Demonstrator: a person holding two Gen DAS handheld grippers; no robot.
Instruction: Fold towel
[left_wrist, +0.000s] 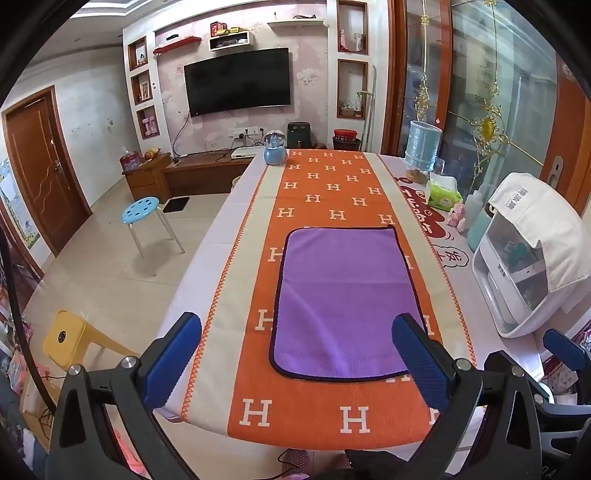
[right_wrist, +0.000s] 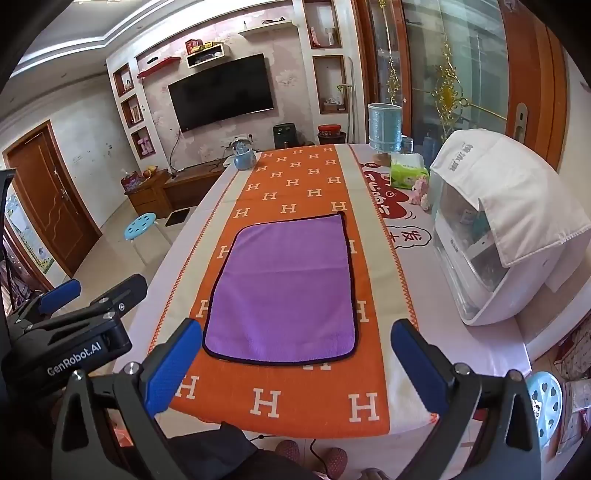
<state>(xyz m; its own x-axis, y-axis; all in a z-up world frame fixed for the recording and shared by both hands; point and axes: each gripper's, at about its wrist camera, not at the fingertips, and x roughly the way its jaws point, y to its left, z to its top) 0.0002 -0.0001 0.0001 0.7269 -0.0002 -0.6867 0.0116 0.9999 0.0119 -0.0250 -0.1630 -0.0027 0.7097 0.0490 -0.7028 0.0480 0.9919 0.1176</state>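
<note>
Purple microfibre towel (left_wrist: 343, 299) w/ dark piping lies flat, fully spread, on an orange H-print runner (left_wrist: 325, 184) down the middle of a long table (left_wrist: 229, 229). In both views it sits at 12 o'clock from us, just past the fingertips. No fold made yet, so we judge the task is at its very start: approach, pre-grasp.

Our left gripper (left_wrist: 306, 354) hovers above the near table edge, jaws spread wide, nothing between them; its right blue pad overlaps the towel's near right corner in view, but contact can't be told. Our right gripper (right_wrist: 297, 363) hangs likewise, jaws wide apart, empty, the towel's near hem framed between its pads.

Beside the towel at approx 3 o'clock stands a white appliance (right_wrist: 491, 266) draped w/ cloth; a tissue pack (left_wrist: 443, 194) sits at 1 o'clock.

Next move, as we judge it: lower both grippers to the near corners, pinch each, then lift and carry the near hem over to the far hem.
</note>
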